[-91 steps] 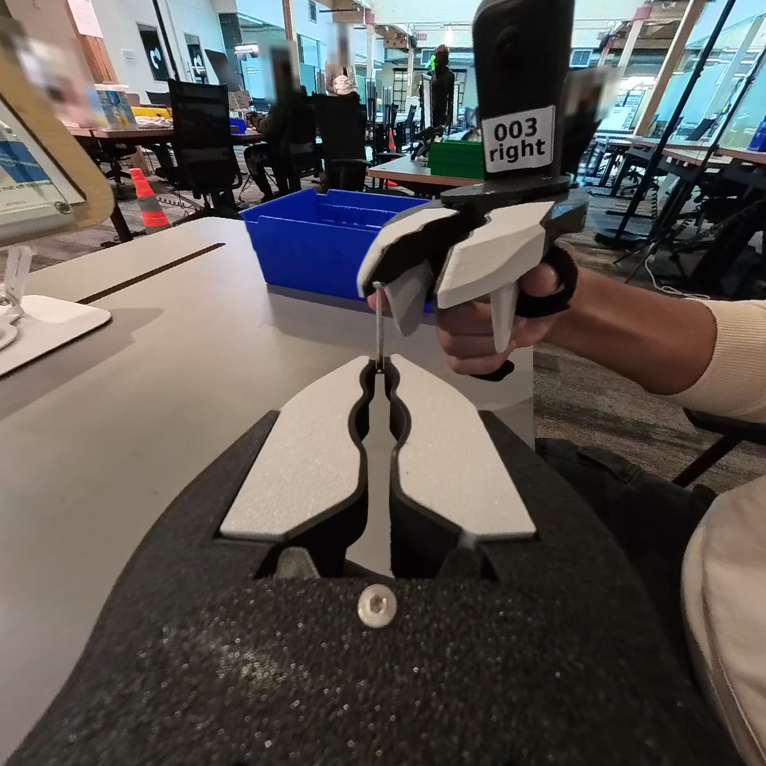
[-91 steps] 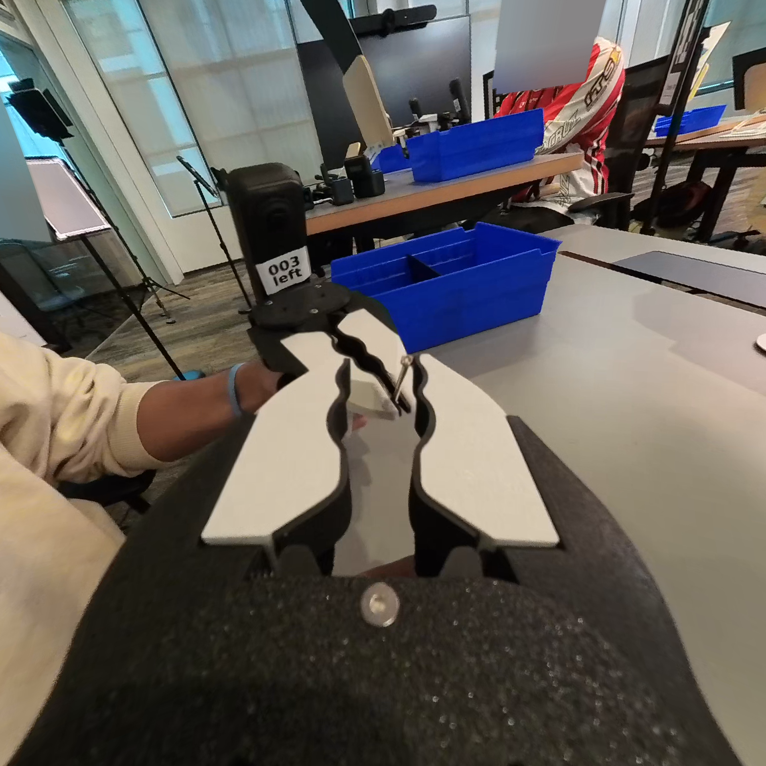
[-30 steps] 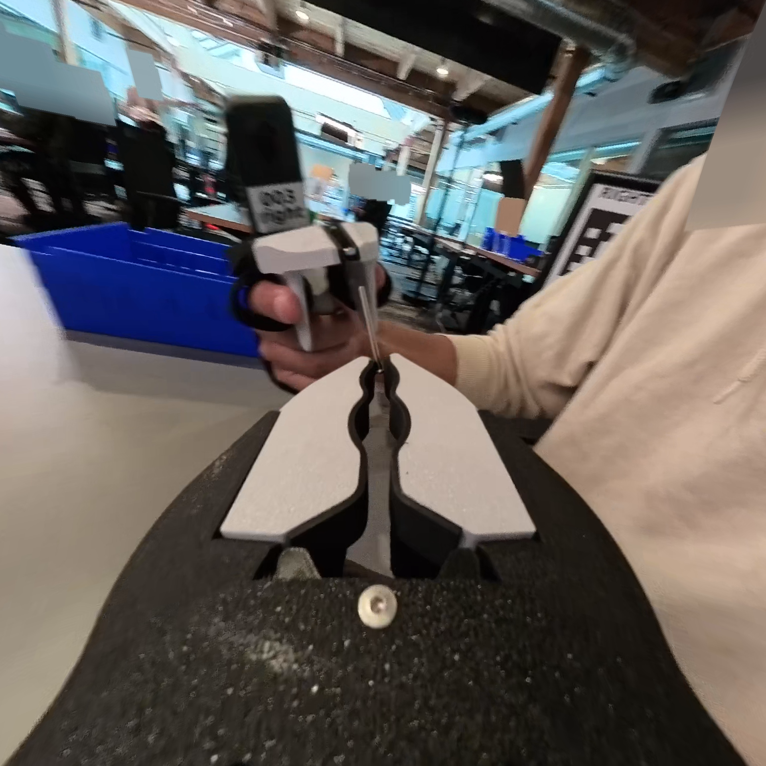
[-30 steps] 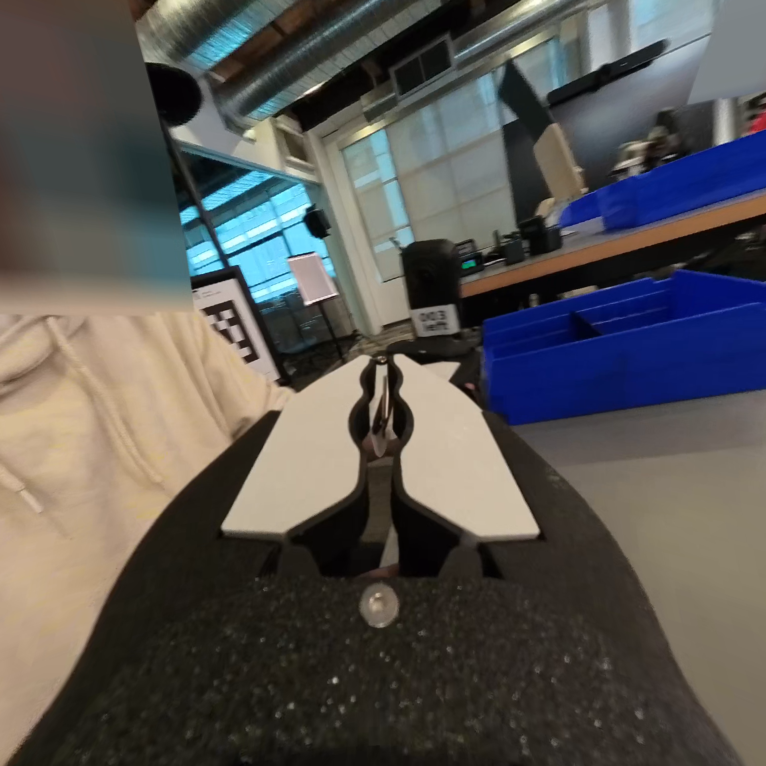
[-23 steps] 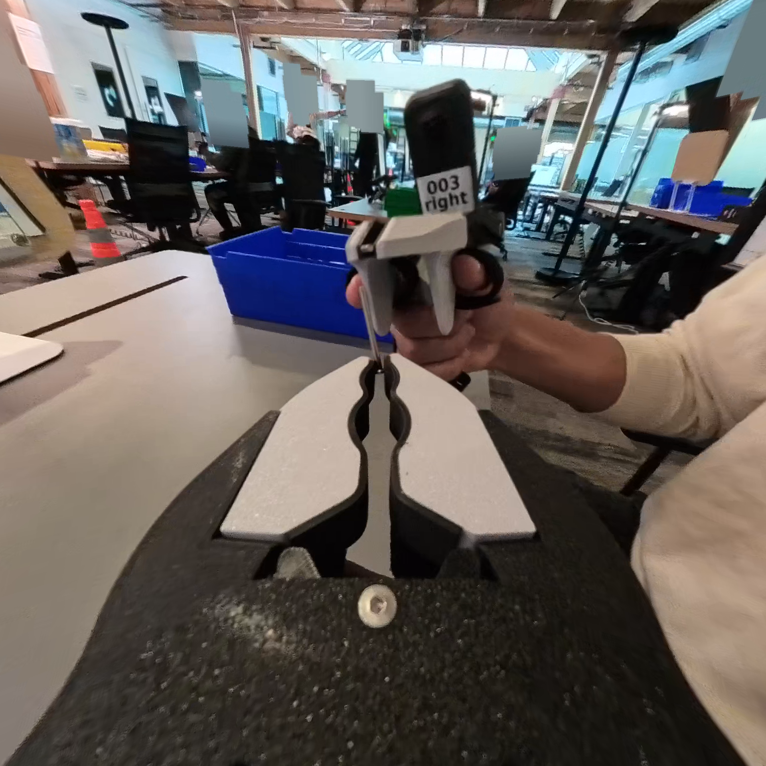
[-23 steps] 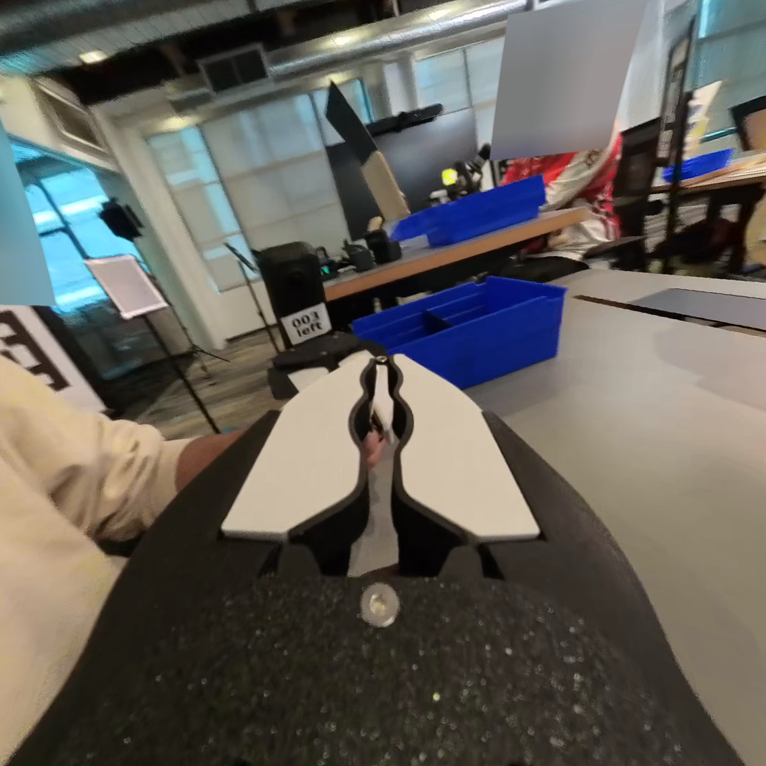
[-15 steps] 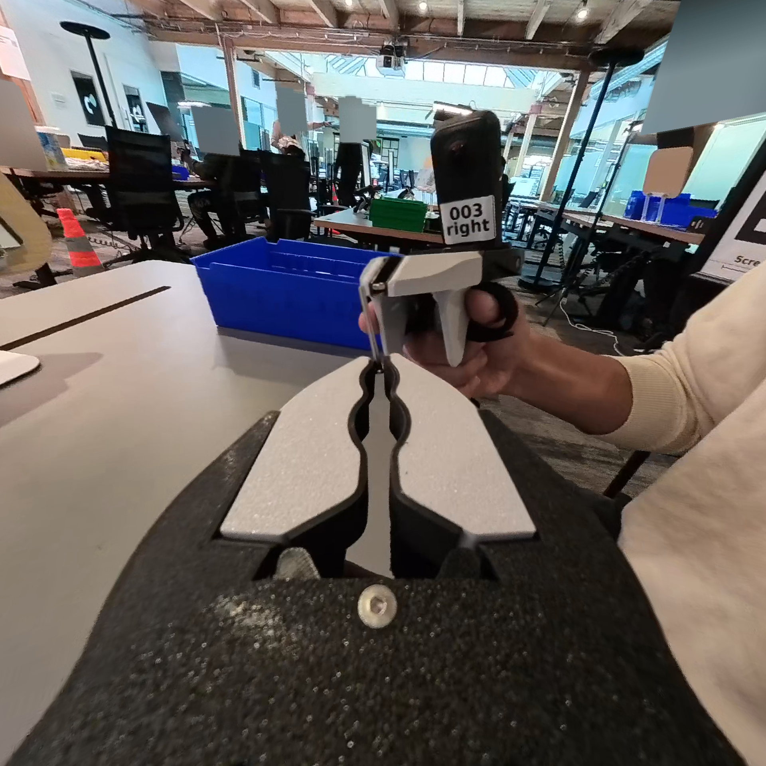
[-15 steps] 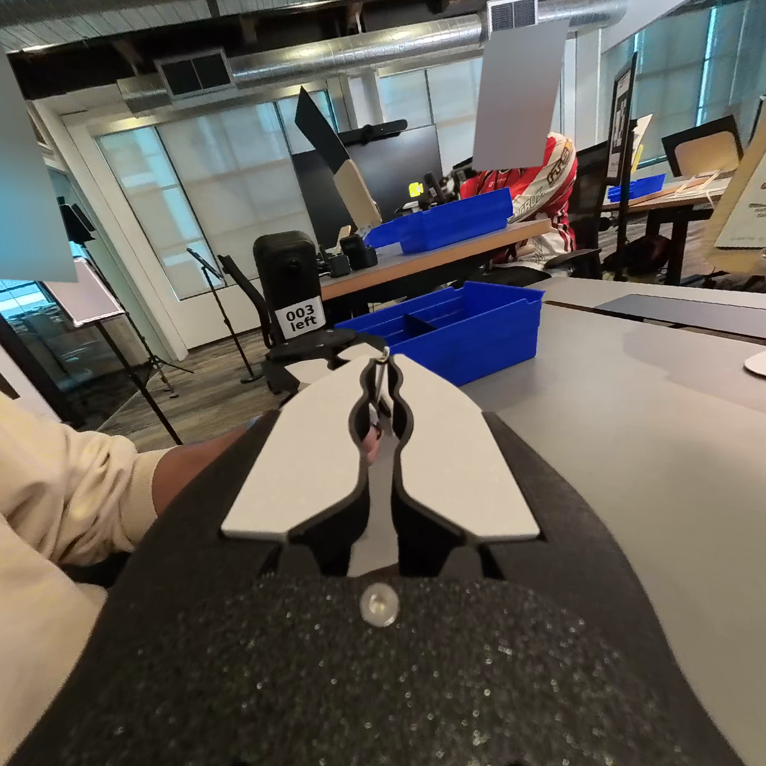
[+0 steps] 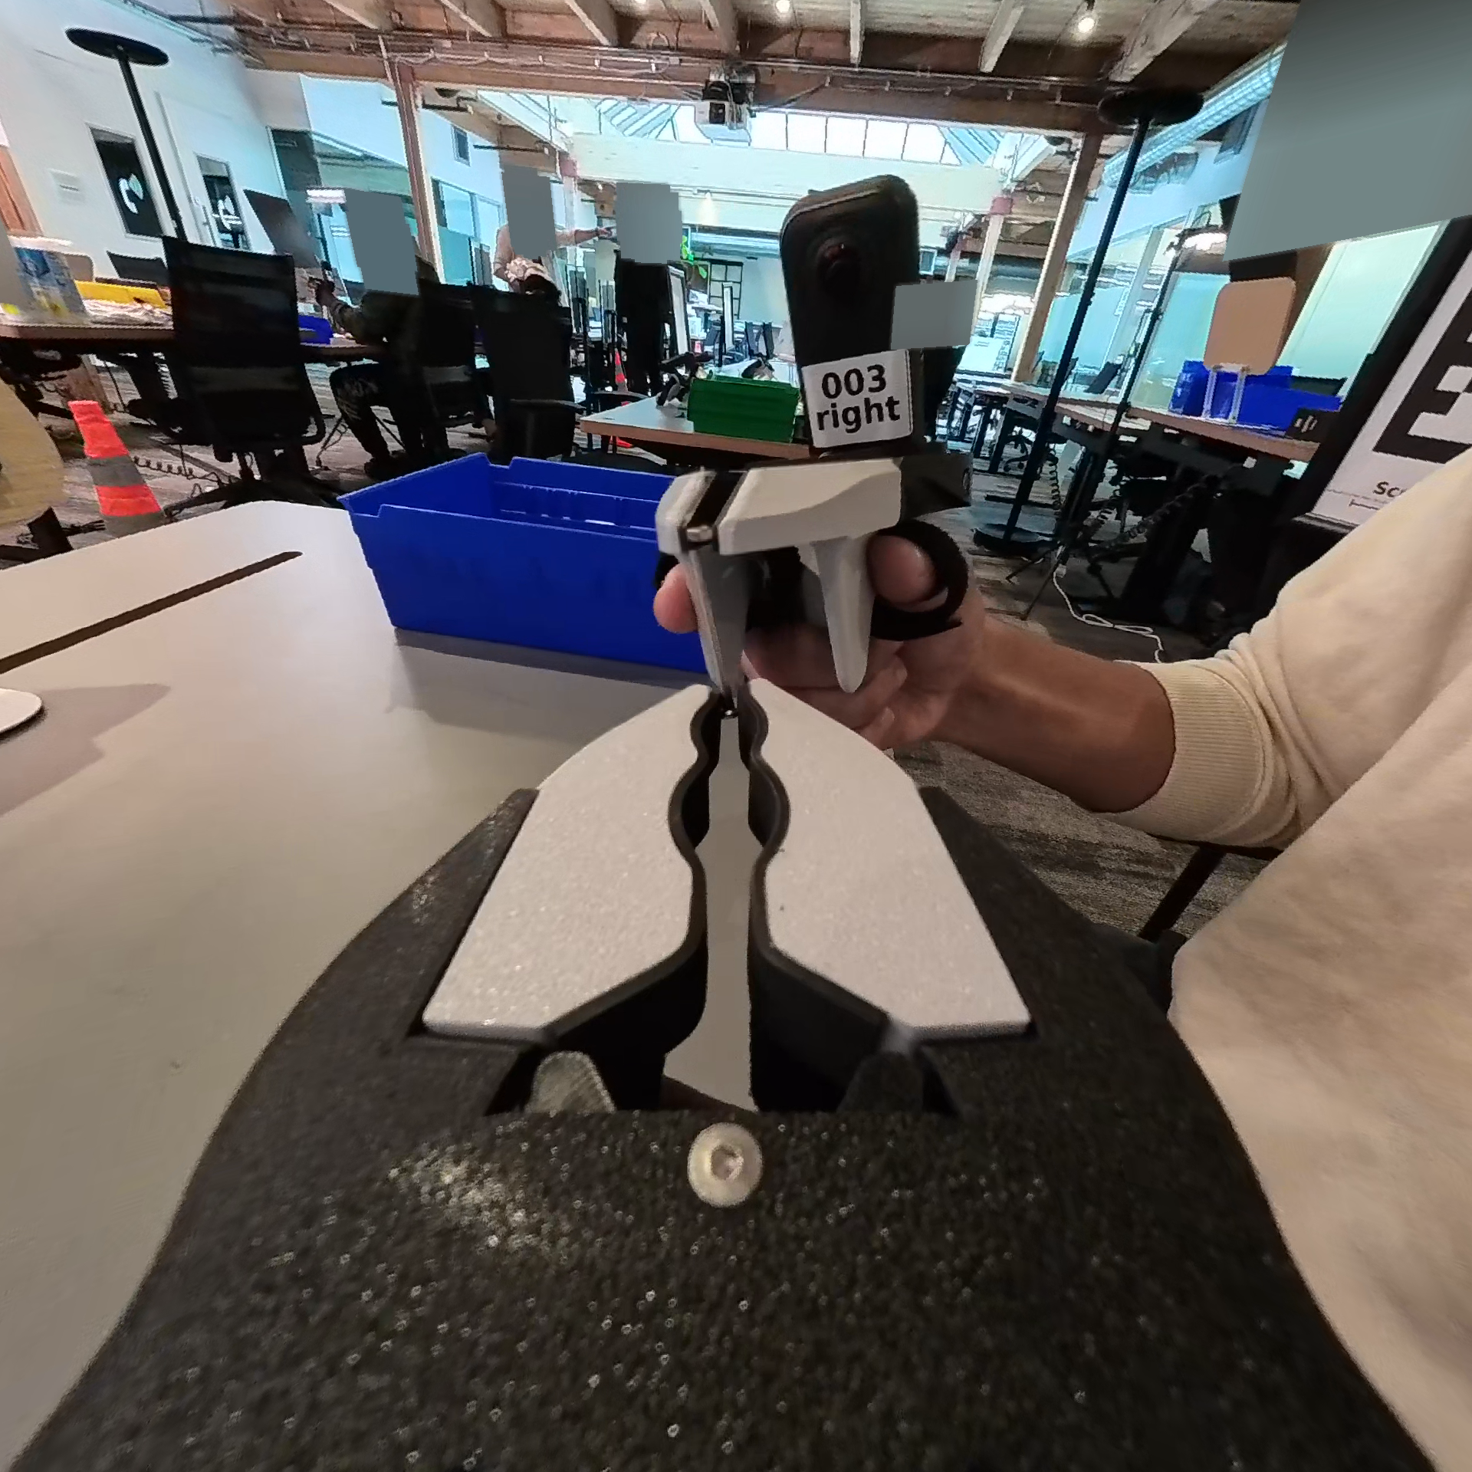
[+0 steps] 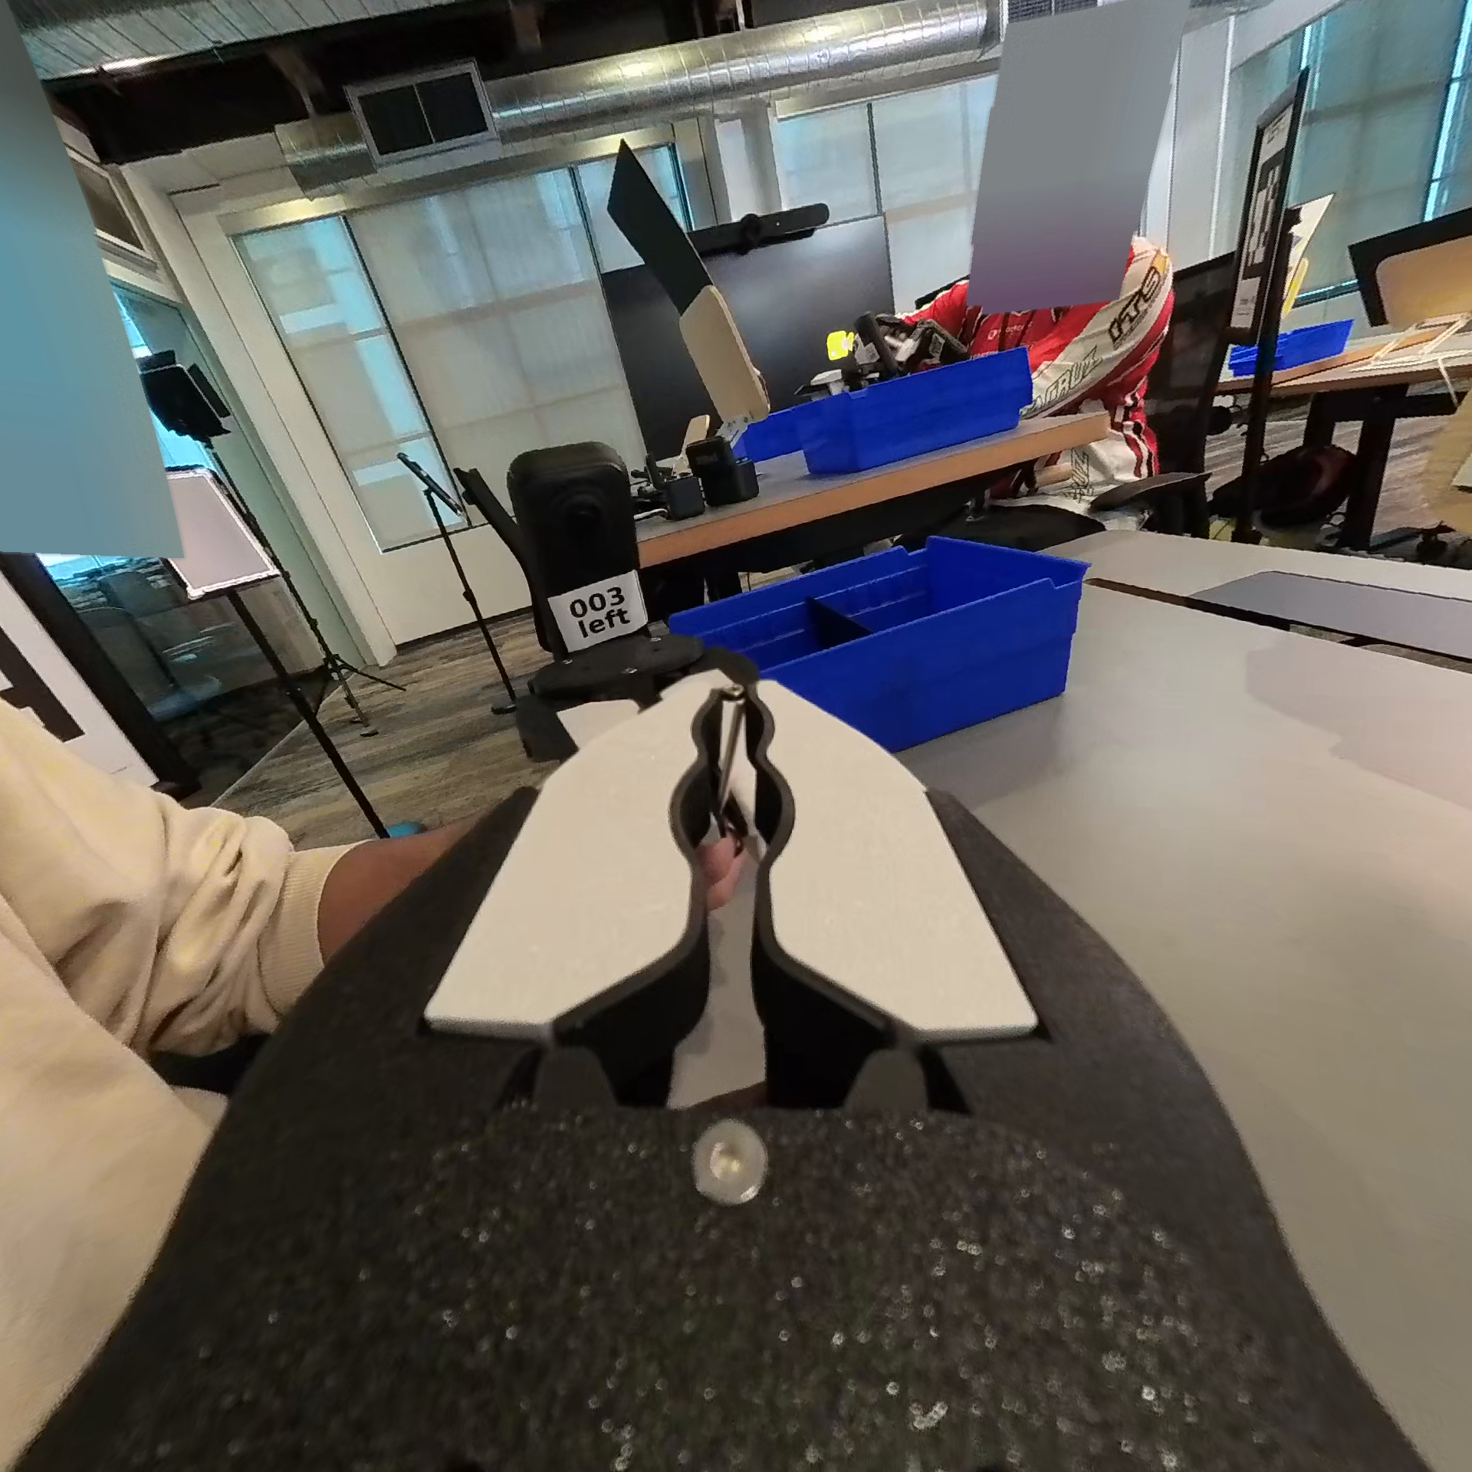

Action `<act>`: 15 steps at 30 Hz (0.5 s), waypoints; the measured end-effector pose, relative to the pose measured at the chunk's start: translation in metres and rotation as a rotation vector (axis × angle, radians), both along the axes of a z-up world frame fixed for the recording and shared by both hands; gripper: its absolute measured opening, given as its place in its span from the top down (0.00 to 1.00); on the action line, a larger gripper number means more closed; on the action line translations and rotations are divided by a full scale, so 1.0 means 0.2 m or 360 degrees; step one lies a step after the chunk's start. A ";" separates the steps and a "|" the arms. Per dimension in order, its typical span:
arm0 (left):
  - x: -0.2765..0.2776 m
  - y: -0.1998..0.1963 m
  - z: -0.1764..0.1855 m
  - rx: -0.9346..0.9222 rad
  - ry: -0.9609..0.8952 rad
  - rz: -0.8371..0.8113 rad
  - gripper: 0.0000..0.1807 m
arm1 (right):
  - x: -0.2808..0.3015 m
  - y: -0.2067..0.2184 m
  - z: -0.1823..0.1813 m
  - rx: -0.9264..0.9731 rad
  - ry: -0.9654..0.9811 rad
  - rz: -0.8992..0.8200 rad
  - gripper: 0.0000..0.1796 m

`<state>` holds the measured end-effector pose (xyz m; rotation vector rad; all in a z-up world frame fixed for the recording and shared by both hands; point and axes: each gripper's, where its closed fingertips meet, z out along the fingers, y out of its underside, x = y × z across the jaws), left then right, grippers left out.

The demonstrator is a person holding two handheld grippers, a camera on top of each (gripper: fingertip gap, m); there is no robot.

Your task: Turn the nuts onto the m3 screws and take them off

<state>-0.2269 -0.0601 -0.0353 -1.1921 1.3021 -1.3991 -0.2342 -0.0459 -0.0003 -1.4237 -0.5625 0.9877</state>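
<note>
A long thin M3 screw (image 9: 715, 621) stands nearly upright between the two grippers, above the grey table (image 9: 239, 796). My left gripper (image 9: 729, 705) is shut on the screw's lower end. My right gripper (image 9: 699, 535) is shut on a small metal nut at the screw's upper end. In the right wrist view, my right gripper (image 10: 734, 691) pinches that top end, and the screw (image 10: 727, 765) runs down to the left gripper (image 10: 726, 828), which is mostly hidden behind the right fingers.
A blue divided bin (image 9: 510, 573) stands on the table just beyond the grippers; it also shows in the right wrist view (image 10: 916, 669). The person's cream sleeves are close on both sides. Desks, chairs, stands and seated people fill the room behind.
Three seconds ago the right gripper was open around the screw; now it is shut on its upper end. Both grippers swung about together with the screw between them and have settled.
</note>
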 end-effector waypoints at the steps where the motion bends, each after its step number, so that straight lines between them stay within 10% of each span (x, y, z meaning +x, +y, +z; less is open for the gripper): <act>1: 0.00 0.00 0.00 0.0003 -0.0002 0.0001 0.98 | 0.00 0.00 0.00 0.0002 0.0001 0.0004 0.97; 15: -0.01 -0.02 0.02 0.0007 -0.0027 -0.0034 0.98 | -0.01 -0.02 0.01 -0.0013 0.0036 0.0082 0.97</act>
